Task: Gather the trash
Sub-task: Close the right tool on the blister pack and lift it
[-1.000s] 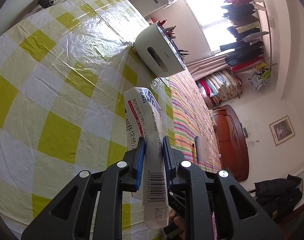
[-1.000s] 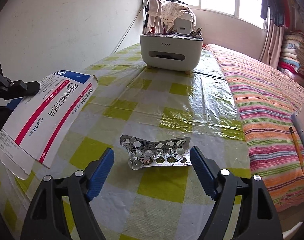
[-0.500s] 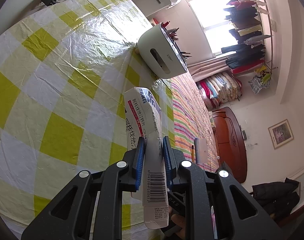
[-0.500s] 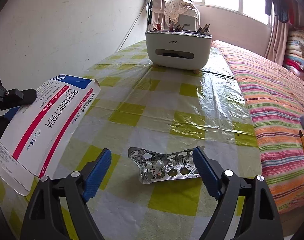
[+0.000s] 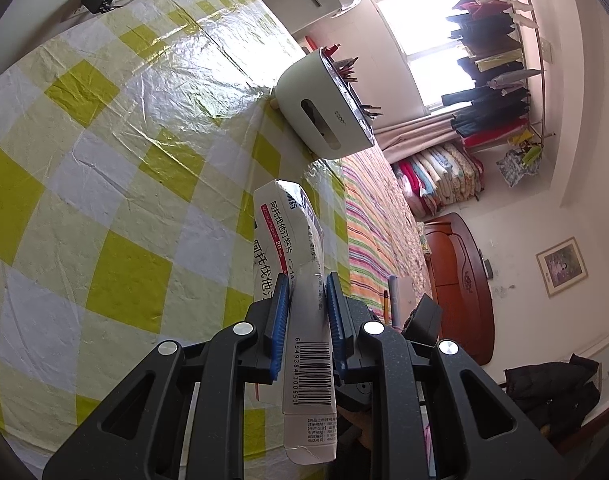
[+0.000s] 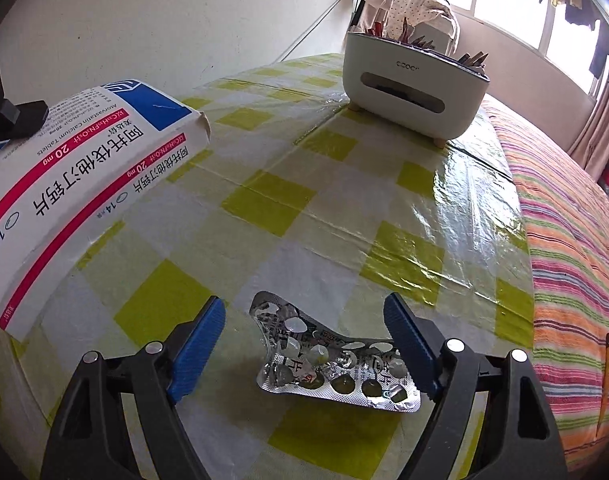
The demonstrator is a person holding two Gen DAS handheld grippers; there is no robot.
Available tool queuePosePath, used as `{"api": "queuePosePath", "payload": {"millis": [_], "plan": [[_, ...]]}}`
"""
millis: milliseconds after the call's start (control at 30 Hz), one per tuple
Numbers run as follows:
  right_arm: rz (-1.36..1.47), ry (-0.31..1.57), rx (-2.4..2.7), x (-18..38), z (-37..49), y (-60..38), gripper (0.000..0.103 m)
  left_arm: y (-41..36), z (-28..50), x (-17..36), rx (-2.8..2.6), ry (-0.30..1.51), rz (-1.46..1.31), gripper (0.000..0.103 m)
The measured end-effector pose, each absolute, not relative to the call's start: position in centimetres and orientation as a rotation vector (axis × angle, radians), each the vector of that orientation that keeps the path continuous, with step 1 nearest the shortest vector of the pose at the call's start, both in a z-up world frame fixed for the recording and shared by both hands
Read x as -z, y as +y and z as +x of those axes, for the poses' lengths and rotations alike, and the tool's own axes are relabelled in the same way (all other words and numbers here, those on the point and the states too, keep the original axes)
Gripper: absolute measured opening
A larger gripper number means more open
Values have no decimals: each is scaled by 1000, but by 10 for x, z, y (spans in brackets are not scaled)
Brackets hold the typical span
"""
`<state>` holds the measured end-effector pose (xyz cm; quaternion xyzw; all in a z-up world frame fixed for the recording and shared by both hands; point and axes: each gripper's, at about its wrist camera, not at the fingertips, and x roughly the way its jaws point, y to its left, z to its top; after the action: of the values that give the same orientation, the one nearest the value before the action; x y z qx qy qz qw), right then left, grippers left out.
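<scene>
Moved closer over crumpled silver blister pack (image 6: 332, 360) on yellow-checked tablecloth (image 6: 264, 204): right gripper (image 6: 304, 344), jaws apart, just narrowing, straddling it. Left gripper (image 5: 304, 320) clamped on white-and-red medicine carton (image 5: 296, 264), held above cloth.

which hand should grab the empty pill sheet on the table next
Right. The right gripper already straddles the pill sheet, its jaws apart and just narrowing, pads not yet pressing. The left gripper is shut on the medicine box.
</scene>
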<state>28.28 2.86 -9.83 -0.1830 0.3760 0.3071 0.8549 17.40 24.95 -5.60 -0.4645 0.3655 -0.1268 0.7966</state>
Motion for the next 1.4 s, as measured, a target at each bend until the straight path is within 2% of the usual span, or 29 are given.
{"api": "queuePosePath", "payload": {"millis": [67, 100, 233, 267, 633, 1400], "plan": [[-357, 820, -673, 101, 283, 25, 44, 248, 174, 56, 276, 790, -999, 19], [-341, 825, -681, 101, 282, 23, 39, 246, 175, 56, 278, 793, -998, 19], [-367, 814, -666, 99, 272, 20, 31, 241, 175, 56, 283, 806, -991, 19], [-362, 809, -663, 98, 269, 18, 20, 240, 175, 56, 283, 808, -992, 19], [-286, 767, -620, 85, 254, -3, 16, 228, 178, 52, 308, 821, -973, 19], [-153, 624, -476, 53, 175, -64, 16, 176, 172, 42, 424, 848, -865, 19]]}}
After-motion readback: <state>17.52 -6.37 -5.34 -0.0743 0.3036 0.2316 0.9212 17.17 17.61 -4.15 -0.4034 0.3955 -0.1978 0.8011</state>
